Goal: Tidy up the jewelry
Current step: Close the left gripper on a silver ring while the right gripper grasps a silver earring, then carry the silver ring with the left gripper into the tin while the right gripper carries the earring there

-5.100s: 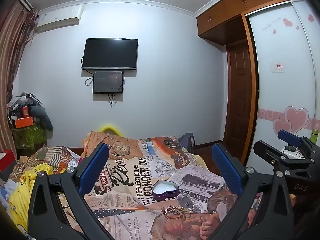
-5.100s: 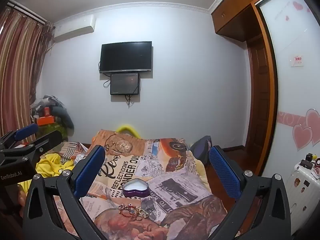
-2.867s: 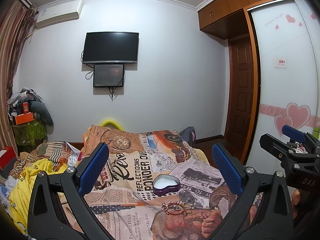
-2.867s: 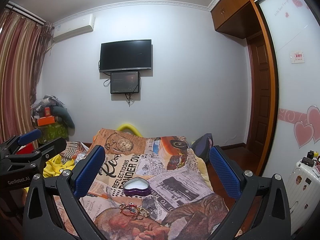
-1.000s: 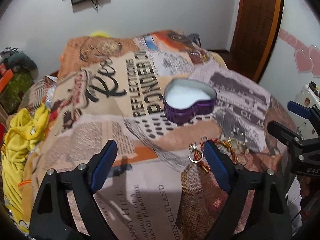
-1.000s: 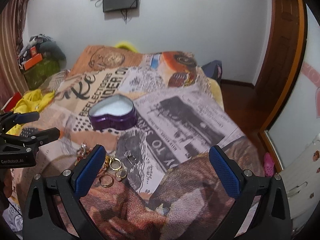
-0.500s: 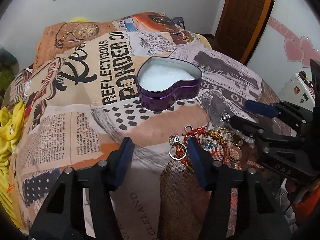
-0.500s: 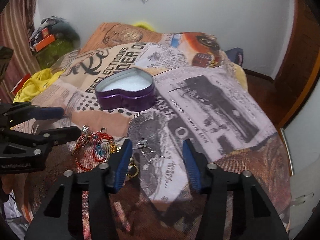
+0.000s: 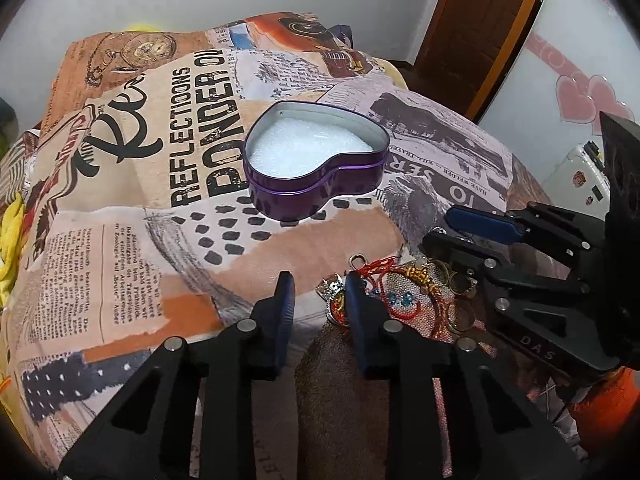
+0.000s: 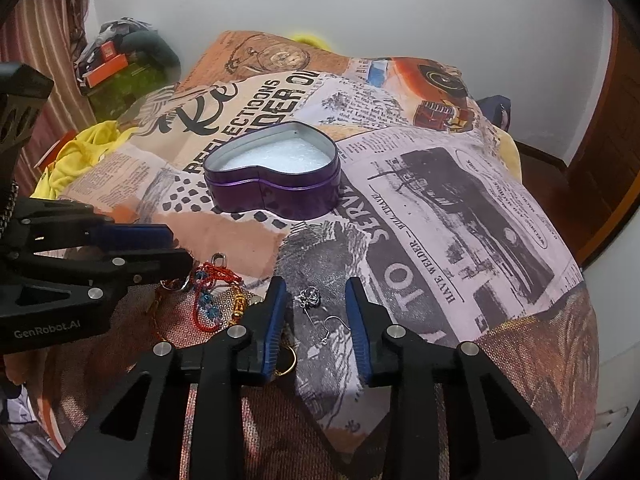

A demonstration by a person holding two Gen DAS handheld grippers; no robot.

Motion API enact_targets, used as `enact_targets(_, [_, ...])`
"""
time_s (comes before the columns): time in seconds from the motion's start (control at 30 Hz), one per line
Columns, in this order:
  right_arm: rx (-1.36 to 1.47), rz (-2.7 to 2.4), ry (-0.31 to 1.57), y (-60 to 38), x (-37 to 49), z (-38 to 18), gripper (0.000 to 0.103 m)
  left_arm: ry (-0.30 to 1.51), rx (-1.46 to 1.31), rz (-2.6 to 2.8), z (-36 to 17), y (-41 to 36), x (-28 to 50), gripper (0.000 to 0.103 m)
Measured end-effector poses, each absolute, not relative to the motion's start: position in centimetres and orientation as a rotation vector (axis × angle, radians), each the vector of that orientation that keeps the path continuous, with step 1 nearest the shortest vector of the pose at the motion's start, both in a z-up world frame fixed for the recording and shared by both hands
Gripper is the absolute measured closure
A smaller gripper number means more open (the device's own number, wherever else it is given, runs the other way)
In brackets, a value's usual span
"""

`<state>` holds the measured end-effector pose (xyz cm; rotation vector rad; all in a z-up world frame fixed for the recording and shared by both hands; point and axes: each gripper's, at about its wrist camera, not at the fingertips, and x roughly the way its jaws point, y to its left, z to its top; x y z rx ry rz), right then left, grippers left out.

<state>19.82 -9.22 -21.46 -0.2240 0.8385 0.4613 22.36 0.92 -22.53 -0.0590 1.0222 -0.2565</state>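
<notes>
In the left wrist view we start at the left edge, where a yellow cloth (image 9: pixel 10 236) bunches beside the newspaper-print blanket (image 9: pixel 120 208) that covers most of the frame. At upper centre sits the purple heart-shaped tin (image 9: pixel 316 160), open, with a white lining showing inside. Below it, at lower centre, our left gripper (image 9: pixel 318 284) has its blue-padded fingers set to a narrow gap, with nothing pinched between them; its right finger sits right at the left end of the jewelry pile (image 9: pixel 400 296), where a small silver charm (image 9: pixel 334 294) lies just beside the pad. The red corded bracelet (image 9: pixel 384 272) and several gold rings (image 9: pixel 460 312) spread to the right, and the right gripper (image 9: pixel 452 226) reaches in from the right edge above those rings; from this side we cannot tell how far apart its fingers are. Turning to the right wrist view, the left gripper (image 10: pixel 176 248) enters from the left edge, over the red bracelet (image 10: pixel 212 276). At upper centre is the tin (image 10: pixel 276 184). At lower centre our right gripper (image 10: pixel 316 300) is narrowly parted, and a silver hook earring (image 10: pixel 312 298) lies on the blanket between its fingers, untouched by either pad.
</notes>
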Motion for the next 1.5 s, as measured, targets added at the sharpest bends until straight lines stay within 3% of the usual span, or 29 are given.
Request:
enact_targets(0.17, [-0.232, 0.472, 0.839, -8.9, 19.8, -21.6, 0.09, 1.025, -0.085, -0.282, -22.6, 1.0, 22.4, 0.09])
enact_targets(0.3, [-0.218, 0.473, 0.841, -9.0, 19.7, -21.3, 0.093, 1.007, -0.076, -0.25, -22.3, 1.1, 22.2, 0.091])
enact_targets(0.73, [-0.193, 0.47, 0.815, -9.3, 19.1, -19.7, 0.094, 0.942, -0.11, -0.202, -20.0, 2.8, 20.6, 0.091])
enact_targets(0.87, [-0.142, 0.492, 0.896, -9.4, 20.1, -20.8, 0.084, 0.935, -0.114, -0.205, -19.7, 3.3, 20.2, 0.091])
enact_targets(1.13, [-0.165, 0.471, 0.893, -9.1, 20.4, -21.6, 0.084, 0.934, -0.115, -0.222, -19.7, 3.3, 19.8, 0.091])
enact_targets(1.27, [-0.199, 0.464, 0.879, -8.7, 20.3, -21.7, 0.094, 0.929, -0.118, -0.223, -19.6, 3.3, 19.8, 0.091])
enact_targets(1.5, [-0.179, 0.469, 0.862, -9.1, 20.1, -21.0, 0.094, 0.905, -0.117, -0.217, -18.5, 3.6, 19.5, 0.091])
